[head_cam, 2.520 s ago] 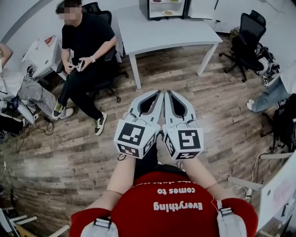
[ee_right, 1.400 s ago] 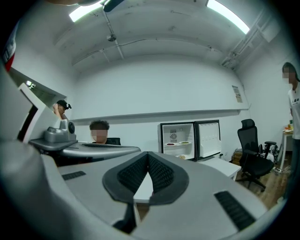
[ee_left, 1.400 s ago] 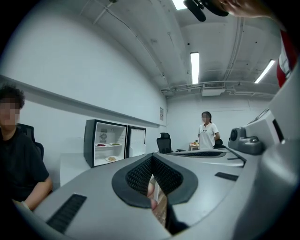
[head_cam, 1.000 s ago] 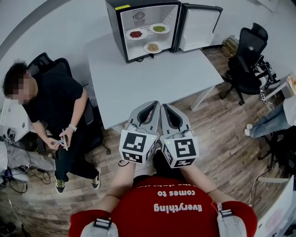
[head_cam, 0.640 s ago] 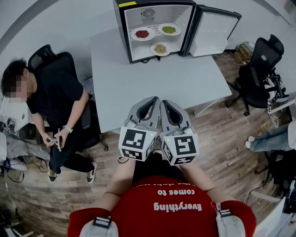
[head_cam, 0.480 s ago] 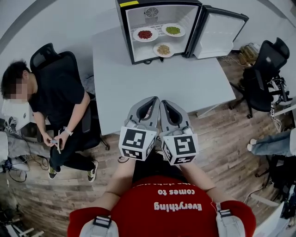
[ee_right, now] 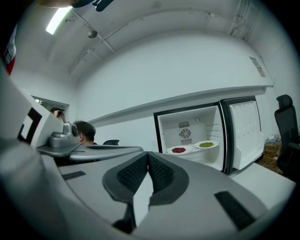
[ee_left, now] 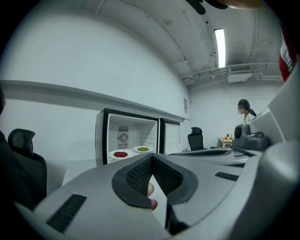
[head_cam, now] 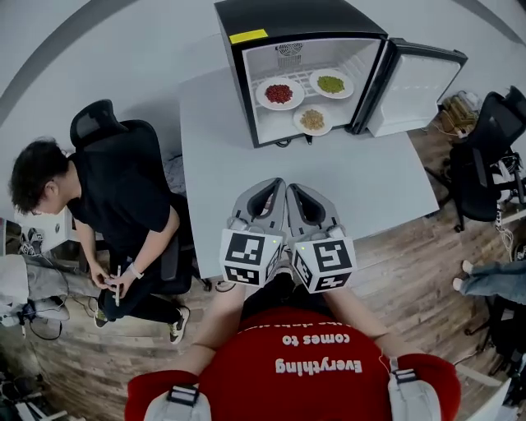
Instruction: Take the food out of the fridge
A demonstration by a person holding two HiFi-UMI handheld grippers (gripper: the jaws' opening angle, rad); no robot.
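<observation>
Grey, shut and empty, the left claw (head_cam: 278, 184) and right claw (head_cam: 294, 187) hover together over the tabletop's (head_cam: 362, 185) near edge, well apart from the plates of food (head_cam: 279, 93) inside the open fridge (head_cam: 246, 74); I'd open one wide before reaching in level.

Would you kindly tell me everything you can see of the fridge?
Small black fridge, white inside, standing at the far end of the grey table. Its door is swung open to the right. A yellow sticker marks its top front edge. Inside: a fan vent and three plates of red, green and tan food.
</observation>
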